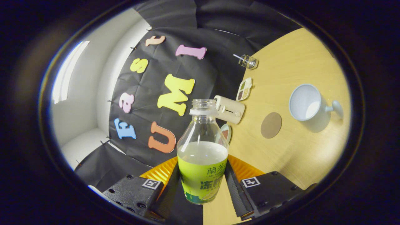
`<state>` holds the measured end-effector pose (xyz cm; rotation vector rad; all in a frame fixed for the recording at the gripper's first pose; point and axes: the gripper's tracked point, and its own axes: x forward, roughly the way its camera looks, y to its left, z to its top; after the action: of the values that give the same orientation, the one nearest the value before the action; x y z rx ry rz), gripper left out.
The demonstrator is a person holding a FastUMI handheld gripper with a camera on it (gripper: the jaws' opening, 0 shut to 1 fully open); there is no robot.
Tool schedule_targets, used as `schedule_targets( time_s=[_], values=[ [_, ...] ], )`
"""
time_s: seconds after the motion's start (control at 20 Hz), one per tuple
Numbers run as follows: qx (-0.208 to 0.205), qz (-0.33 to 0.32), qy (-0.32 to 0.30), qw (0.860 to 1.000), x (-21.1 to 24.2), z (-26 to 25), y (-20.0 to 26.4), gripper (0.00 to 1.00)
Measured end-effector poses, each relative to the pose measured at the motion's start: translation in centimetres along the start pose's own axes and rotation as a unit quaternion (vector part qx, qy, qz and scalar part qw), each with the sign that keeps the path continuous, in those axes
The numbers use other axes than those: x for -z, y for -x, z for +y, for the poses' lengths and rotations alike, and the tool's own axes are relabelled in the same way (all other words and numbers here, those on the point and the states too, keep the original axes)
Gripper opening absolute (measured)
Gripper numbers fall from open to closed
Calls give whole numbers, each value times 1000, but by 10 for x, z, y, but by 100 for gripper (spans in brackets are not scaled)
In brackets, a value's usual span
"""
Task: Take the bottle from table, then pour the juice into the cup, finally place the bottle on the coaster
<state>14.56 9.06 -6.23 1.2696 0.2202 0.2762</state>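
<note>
Hand-held gripper (202, 187) pinching the bottle (202, 156): both ribbed fingers (235, 190) press on its labelled lower body, one each side. Bottle uncapped, roughly half full of pale juice, neck pointing ahead along the fingers. View is rolled, so the wooden surface (300, 156) sits off to one side. Beyond the fingers on the surface: round brown coaster (271, 125), then the empty white cup (307, 103) just past it, apart from it. Beige toaster-like box (229, 109) behind the bottle neck.
</note>
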Motion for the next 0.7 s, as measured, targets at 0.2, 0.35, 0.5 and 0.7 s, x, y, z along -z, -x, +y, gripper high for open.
schedule_targets(
  time_s=[0.2,0.35,0.5,0.7],
  values=[
    [-12,-3,-70,998,-3,2,0,79],
    [-22,-3,-113,993,-8,3,6,79],
    [-21,-4,-148,989,-12,2,9,79],
    [-39,-5,-196,980,-21,3,10,79]
  ],
)
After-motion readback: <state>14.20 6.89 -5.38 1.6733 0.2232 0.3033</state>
